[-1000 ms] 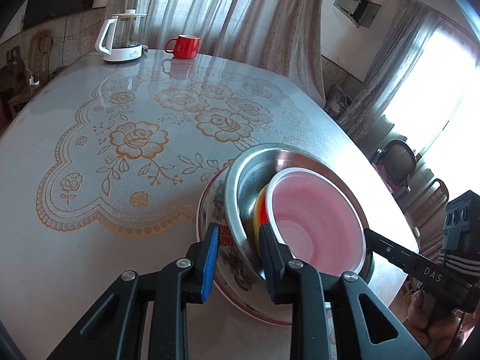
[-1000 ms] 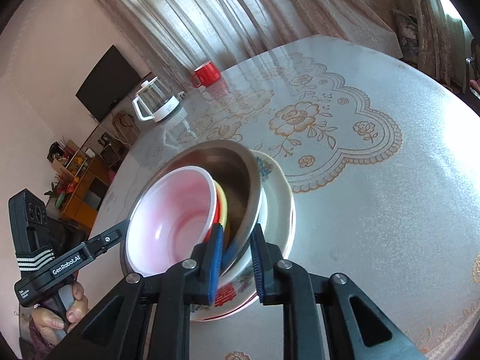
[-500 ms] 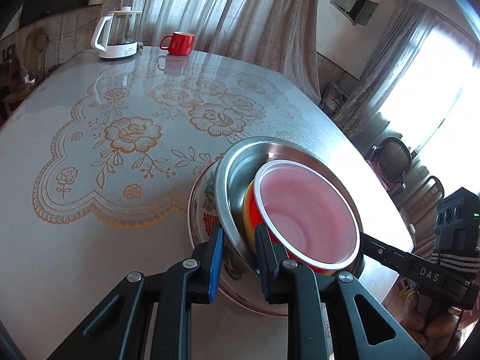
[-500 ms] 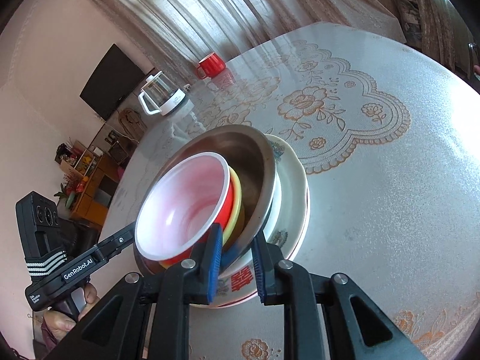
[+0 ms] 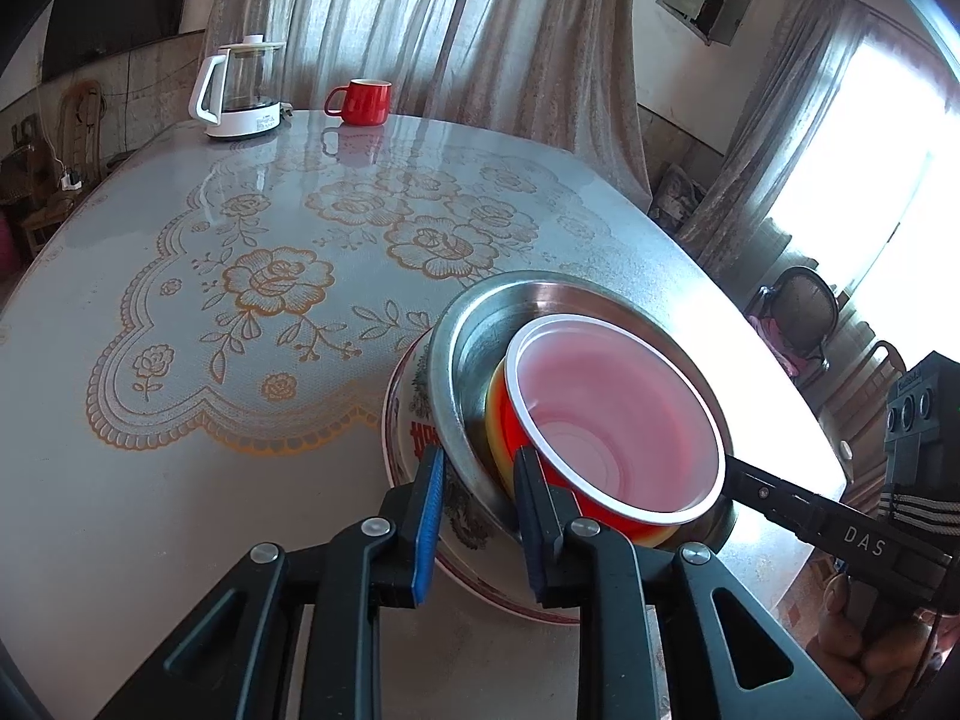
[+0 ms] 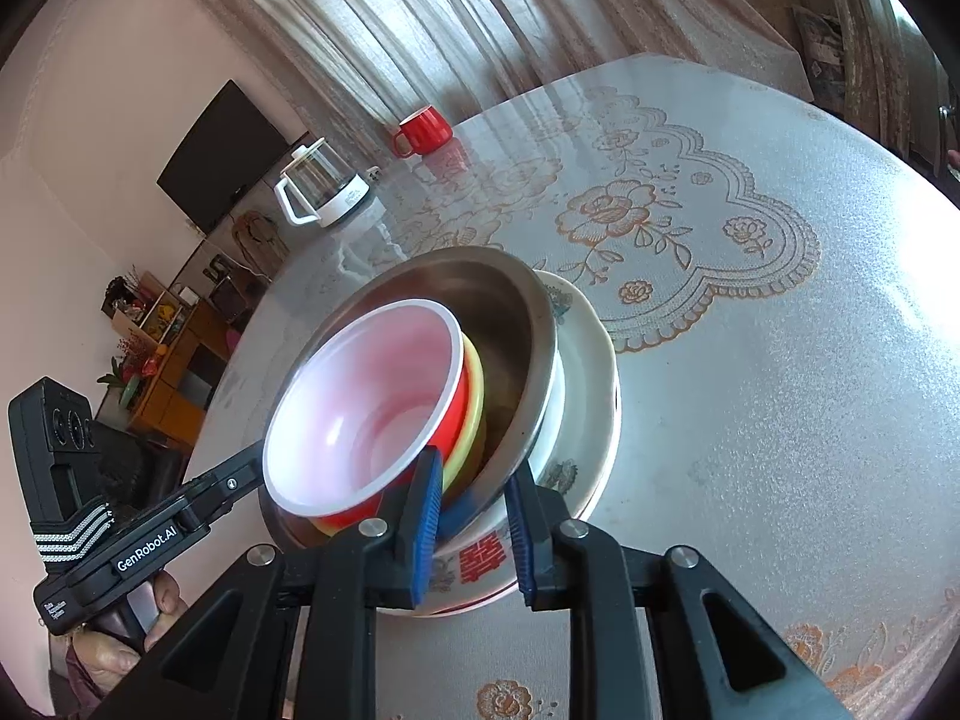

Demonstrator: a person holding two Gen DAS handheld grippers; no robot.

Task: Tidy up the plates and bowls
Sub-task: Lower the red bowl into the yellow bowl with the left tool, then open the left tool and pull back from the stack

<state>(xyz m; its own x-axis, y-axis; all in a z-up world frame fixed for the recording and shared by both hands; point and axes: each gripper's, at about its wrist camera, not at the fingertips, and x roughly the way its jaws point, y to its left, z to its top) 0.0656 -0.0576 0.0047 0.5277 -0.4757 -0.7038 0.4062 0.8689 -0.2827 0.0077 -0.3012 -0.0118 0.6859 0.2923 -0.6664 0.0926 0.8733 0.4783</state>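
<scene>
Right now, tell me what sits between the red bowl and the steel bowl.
A yellow bowl: nested under the red bowl and inside the steel bowl. Its rim shows as a yellow band in both wrist views.

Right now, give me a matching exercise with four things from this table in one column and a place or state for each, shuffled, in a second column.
Things:
1. red plastic bowl with a white rim
2. shiny steel bowl
3. white floral ceramic basin
4. red ceramic mug

Places or states:
A. bottom of the stack, resting on the table
B. far end of the table, beside the glass kettle
C. topmost, nested inside the others
D. rim between the fingers of both grippers

Pairs: 1-C, 2-D, 3-A, 4-B
</scene>
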